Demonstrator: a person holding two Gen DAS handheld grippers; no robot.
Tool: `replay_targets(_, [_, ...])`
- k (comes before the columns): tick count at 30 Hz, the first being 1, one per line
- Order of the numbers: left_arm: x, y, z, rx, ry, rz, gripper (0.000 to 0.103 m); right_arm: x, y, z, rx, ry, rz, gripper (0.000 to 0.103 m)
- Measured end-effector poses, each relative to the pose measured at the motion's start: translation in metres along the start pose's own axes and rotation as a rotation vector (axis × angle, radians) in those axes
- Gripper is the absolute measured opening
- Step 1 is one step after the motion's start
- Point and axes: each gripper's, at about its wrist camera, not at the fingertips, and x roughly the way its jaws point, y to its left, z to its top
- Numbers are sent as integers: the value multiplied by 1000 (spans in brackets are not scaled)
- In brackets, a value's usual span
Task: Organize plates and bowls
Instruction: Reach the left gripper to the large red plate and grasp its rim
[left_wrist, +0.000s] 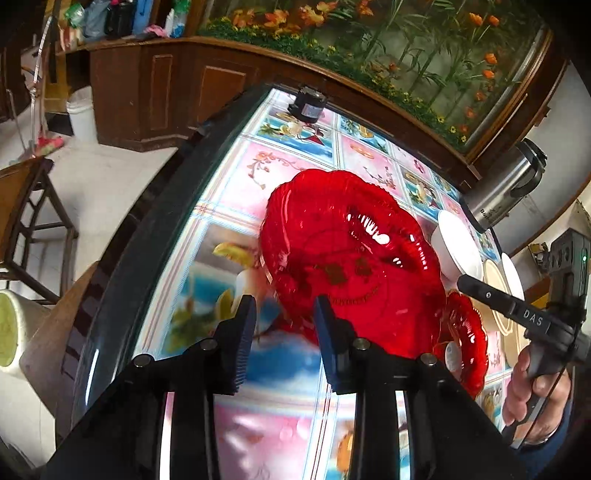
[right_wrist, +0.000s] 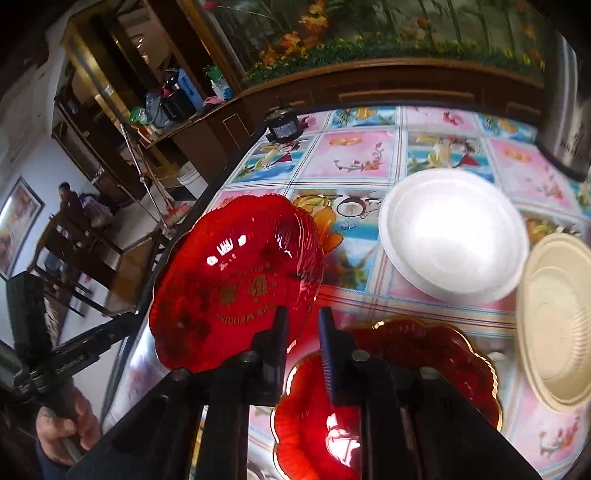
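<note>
A large scalloped red plate (left_wrist: 343, 258) (right_wrist: 229, 280) sits near the left side of the patterned table (left_wrist: 236, 177), apparently tilted up. My left gripper (left_wrist: 284, 332) is at its near rim. The rim lies between the jaws, against the right pad, and tablecloth shows in the wide gap. My right gripper (right_wrist: 303, 332) is at the opposite rim with only a narrow gap; a finger (left_wrist: 480, 291) of it reaches in from the right. A second red plate (right_wrist: 424, 354) (left_wrist: 465, 339) lies under the right gripper. A white plate (right_wrist: 454, 236) and a cream plate (right_wrist: 557, 321) lie beyond.
A steel flask (left_wrist: 506, 188) (right_wrist: 565, 122) stands at the table's far right. A small black device (left_wrist: 308, 103) sits on the far edge. A wooden chair (left_wrist: 29, 221) stands on the floor to the left, and a person (right_wrist: 70, 199) sits across the room.
</note>
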Motion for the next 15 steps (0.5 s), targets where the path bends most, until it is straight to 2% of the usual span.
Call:
replay_targets(7, [21, 4, 15, -20, 22, -48, 30, 20, -7, 7, 13, 18, -15, 17])
replay_targets(9, [28, 6, 17, -30, 36, -45, 30, 26, -7, 9, 21, 23, -8, 20])
replay_targets(11, [33, 9, 19, -40, 45, -33, 24, 30, -6, 9, 27, 29, 4, 20])
replay_targets(15, [39, 11, 21, -44, 47, -32, 23, 36, -6, 10, 41, 25, -1, 17])
